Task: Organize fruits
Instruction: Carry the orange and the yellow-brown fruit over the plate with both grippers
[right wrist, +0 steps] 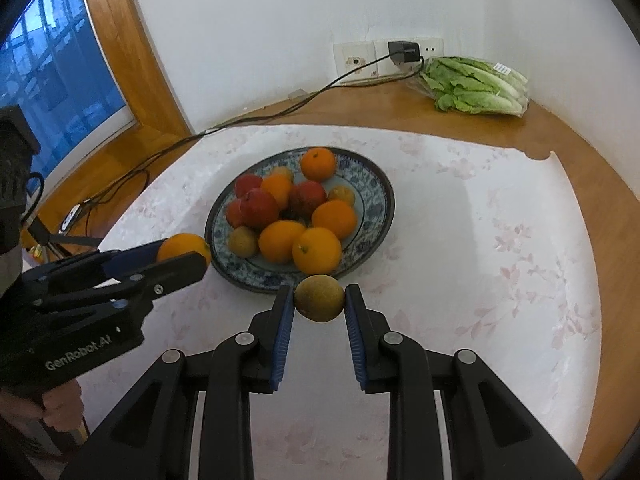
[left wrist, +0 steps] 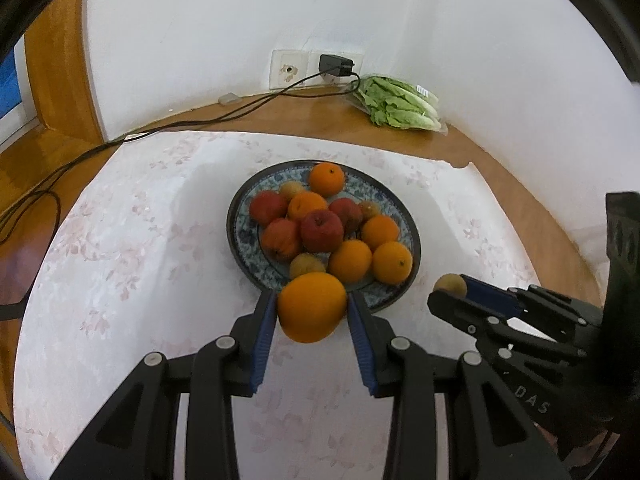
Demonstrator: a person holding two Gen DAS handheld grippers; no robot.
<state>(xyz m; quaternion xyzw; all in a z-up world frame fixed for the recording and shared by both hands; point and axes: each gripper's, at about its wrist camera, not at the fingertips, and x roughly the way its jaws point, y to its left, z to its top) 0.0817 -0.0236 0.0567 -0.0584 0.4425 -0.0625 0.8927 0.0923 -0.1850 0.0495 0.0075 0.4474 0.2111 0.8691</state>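
nearest in the left wrist view, the left tool (left wrist: 312, 308) is clamped on an orange (left wrist: 311, 307), its blue pads pressing both sides, the fruit held clear of the white flowered cloth (left wrist: 120, 260) just before the near rim of the plate. in the right wrist view the right tool (right wrist: 319, 300) is clamped on a small yellow-brown fruit (right wrist: 319, 298), also raised above the cloth at the plate's near edge. each tool shows in the other's view, off to the side, with its fruit at the tips; a hand (right wrist: 60, 404) grips the left one's handle.

just beyond, the blue patterned plate (left wrist: 240, 216) sits on the cloth on the wooden surface (left wrist: 520, 184), filled with oranges, red apples and more small yellow-brown fruits, touching one another.

farther back, a bag of lettuce (left wrist: 396, 106) lies on the bare wood by the wall. a black charger (left wrist: 335, 65) is plugged into a wall socket, its cable (left wrist: 180, 122) trailing left across the wood.
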